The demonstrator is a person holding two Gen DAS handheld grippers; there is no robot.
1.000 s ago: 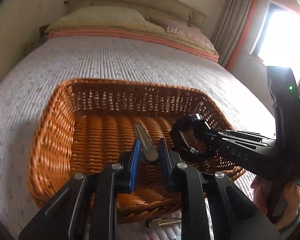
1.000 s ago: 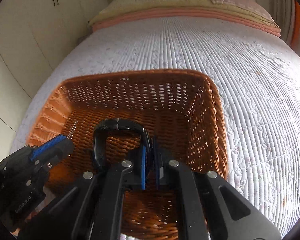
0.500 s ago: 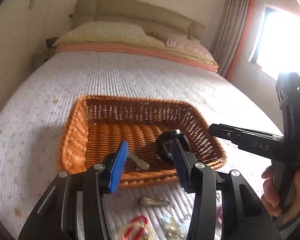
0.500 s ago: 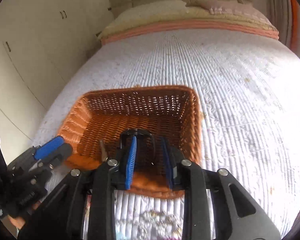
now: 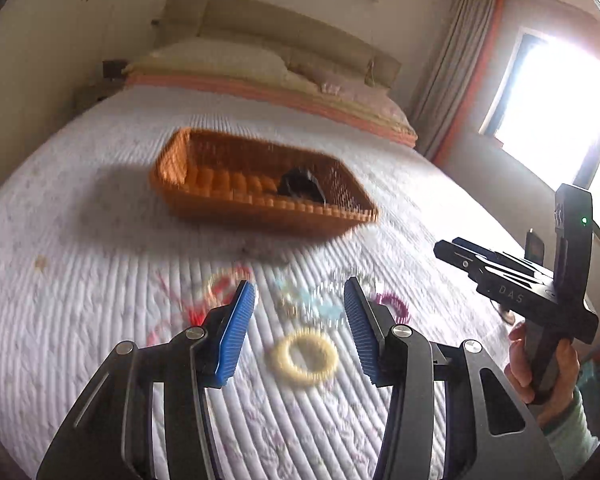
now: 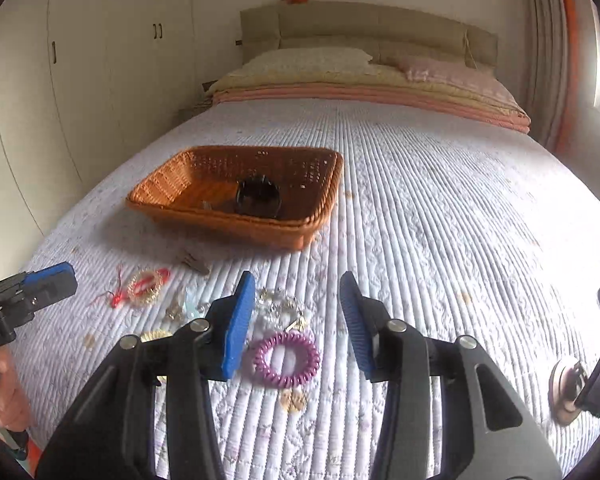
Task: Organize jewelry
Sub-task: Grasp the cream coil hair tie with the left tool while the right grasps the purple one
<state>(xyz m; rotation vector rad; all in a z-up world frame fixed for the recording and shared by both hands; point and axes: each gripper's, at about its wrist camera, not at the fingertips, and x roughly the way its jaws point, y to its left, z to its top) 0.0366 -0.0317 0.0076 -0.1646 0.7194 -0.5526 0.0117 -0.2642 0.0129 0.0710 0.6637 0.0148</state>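
An orange wicker basket [image 6: 172,194] [image 5: 172,168] sits on the bed and holds a black hair claw [image 6: 257,198] [image 5: 300,186] and a metal clip. My left gripper [image 5: 298,300] is open and empty above a cream hair ring [image 5: 304,356]. My right gripper [image 6: 298,296] is open and empty above a purple coil hair tie [image 6: 286,358] and a pile of clear beads [image 6: 280,306]. A red-and-gold bracelet [image 6: 144,286] and a metal clip [image 6: 194,262] lie to the left on the quilt.
The white quilted bed [image 6: 440,220] stretches back to pillows [image 6: 312,60] and a headboard. Wardrobe doors [image 6: 60,80] stand on the left, a bright window [image 5: 556,112] on the right. A small round object [image 6: 564,390] lies at the right edge.
Both grippers opened, dropping the metal clip and the black claw into the basket, then pulled back toward the jewelry on the quilt.
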